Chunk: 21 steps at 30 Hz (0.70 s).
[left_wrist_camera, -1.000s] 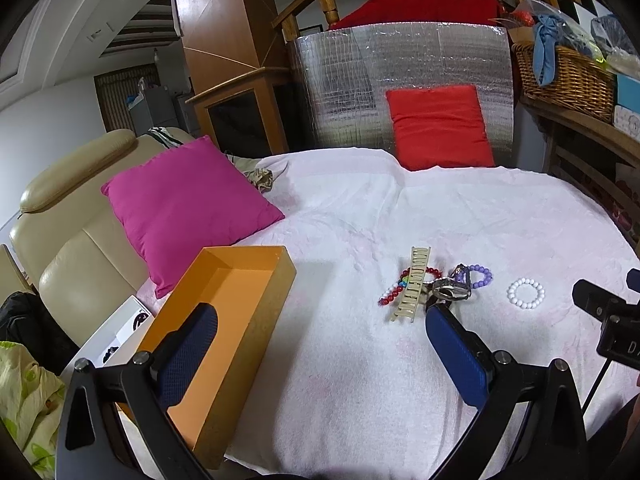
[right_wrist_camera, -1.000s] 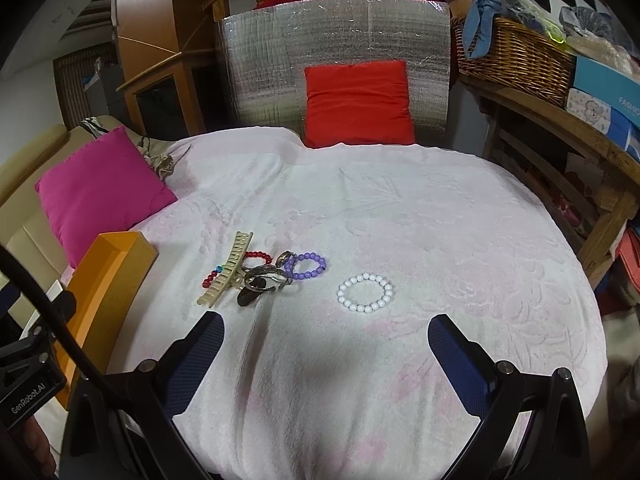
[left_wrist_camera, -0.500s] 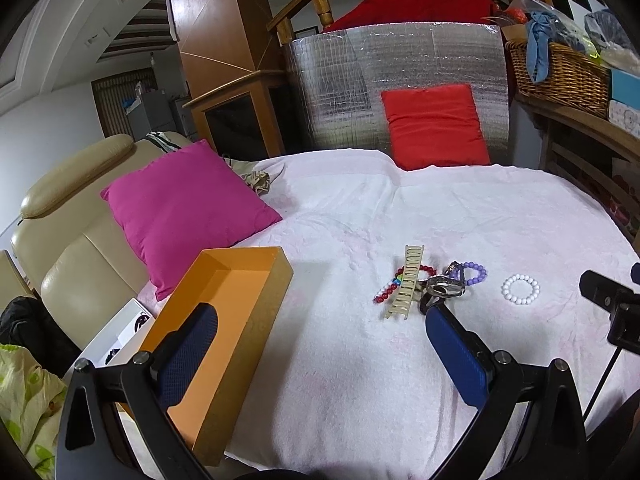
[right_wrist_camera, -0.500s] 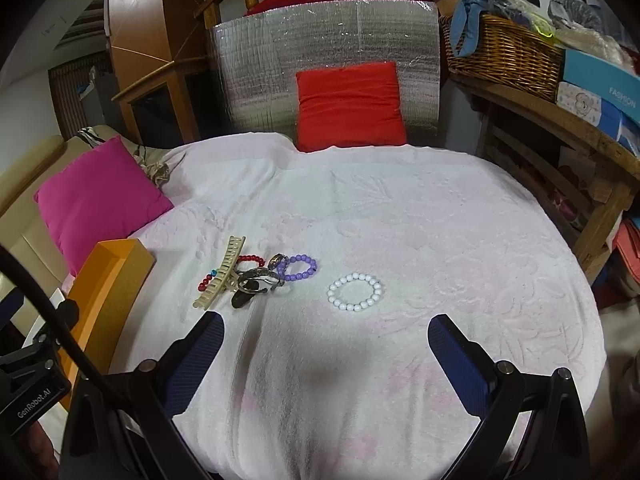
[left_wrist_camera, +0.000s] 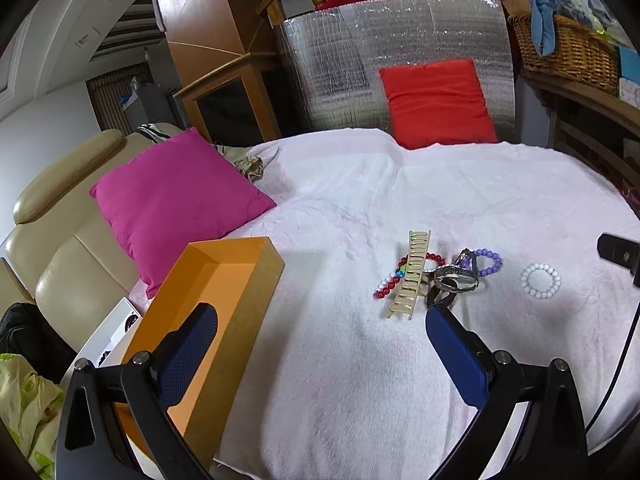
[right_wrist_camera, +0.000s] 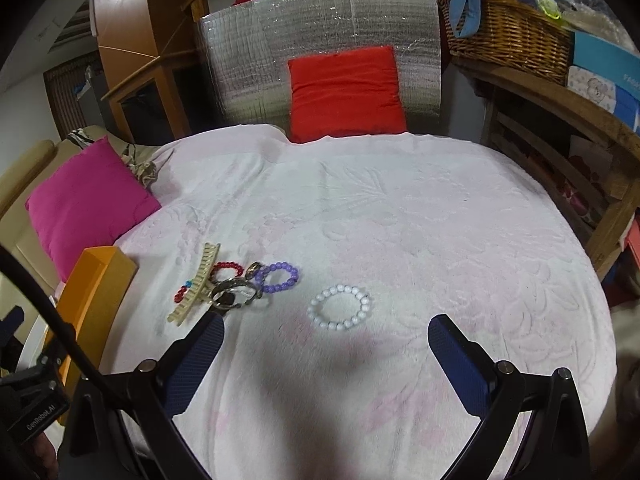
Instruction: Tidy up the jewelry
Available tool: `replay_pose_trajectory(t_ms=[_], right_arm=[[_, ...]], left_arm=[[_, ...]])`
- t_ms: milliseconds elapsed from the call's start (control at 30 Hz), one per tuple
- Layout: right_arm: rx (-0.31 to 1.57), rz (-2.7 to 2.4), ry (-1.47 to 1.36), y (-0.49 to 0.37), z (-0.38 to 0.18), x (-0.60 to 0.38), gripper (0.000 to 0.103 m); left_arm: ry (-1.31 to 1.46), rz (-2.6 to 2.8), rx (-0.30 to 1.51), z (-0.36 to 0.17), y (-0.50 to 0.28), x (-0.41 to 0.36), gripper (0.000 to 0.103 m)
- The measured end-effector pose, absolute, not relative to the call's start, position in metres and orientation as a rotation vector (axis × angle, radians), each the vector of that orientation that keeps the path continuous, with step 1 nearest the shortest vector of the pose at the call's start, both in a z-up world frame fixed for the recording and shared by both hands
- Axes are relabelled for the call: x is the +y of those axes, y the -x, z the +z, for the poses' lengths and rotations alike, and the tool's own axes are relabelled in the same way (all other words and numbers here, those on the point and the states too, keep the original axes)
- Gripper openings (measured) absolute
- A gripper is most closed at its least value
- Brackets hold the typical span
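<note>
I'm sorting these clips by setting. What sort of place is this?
Most likely a lived-in home, perhaps a living room: a beige sofa with a pink cushion, a wicker basket on a wooden shelf, and a table under a pale cloth.

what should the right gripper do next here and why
Probably ease the right gripper forward and down over the white bead bracelet. Its jaws stand open and empty, the bracelet lies alone on the pink blanket just ahead between them, apart from the tangled pile, so it looks the easiest first pick for the orange box.
</note>
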State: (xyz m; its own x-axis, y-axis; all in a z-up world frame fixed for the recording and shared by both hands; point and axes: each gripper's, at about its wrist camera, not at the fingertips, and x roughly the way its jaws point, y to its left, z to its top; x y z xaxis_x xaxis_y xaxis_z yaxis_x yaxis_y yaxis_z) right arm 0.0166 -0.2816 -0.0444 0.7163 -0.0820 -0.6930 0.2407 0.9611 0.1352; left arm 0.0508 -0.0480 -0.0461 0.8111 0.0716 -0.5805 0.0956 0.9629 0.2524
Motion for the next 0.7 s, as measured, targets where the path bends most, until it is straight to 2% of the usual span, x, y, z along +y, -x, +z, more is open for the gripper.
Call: replay_pose_trajectory(t_ms=[267, 700], right_arm=[[0.760, -0.163, -0.275, -0.035, -0.062, -0.307, 0.103], [0.893, -0.134, -0.355, -0.046, -0.116, -0.344, 0.103]], left_arm=[[-0.276, -0.026, 0.670, -0.068, -0.078, -0.058, 0.103], [-0.130, -0.217, 0.804, -0.124, -0.156, -0.072, 0.103]])
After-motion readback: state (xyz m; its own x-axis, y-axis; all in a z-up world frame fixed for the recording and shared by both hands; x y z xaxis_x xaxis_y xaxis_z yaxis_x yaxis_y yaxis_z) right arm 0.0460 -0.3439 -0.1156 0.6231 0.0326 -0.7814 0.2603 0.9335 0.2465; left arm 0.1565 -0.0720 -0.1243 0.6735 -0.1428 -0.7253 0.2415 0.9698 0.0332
